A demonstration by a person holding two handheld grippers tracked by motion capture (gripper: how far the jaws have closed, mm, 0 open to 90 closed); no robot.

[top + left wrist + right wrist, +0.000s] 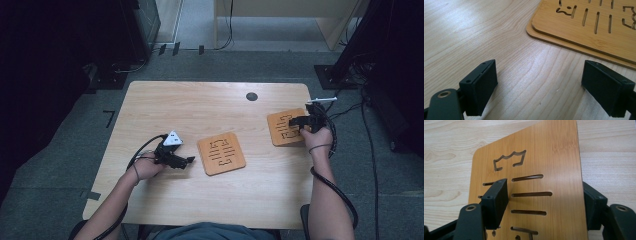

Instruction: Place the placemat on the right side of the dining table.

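Two bamboo boards lie flat on the bench [165, 107], each cut through with slots and a crown-shaped opening. One board, the right board [286, 127], sits near the bench's right edge; the other, the middle board [221, 153], lies near the centre, well apart from it. In the left gripper view the middle board [584, 27] shows as two thin layers stacked, the lower one peeking out along its edge.

Over the right board hangs the right hand-held gripper [300, 121], held in the person's right hand [316, 137]. In the right gripper view its jaws straddle that board [544, 162]: one black jaw stands over the slotted face, the other just outside the board's long edge. The right hand-held gripper [544, 202] is spread, and its pads do not press on the wood. Whether the board rests fully flat or is tipped slightly cannot be told.

Left of the middle board, the left hand-held gripper [186, 161] lies low over the bench in the person's left hand [147, 167], pointing toward that board and stopping just short of it. Its jaws are spread wide, with bare bench [486, 37] between them and the board's corner just ahead.

A small dark round hole [252, 96] sits in the bench near the far edge.
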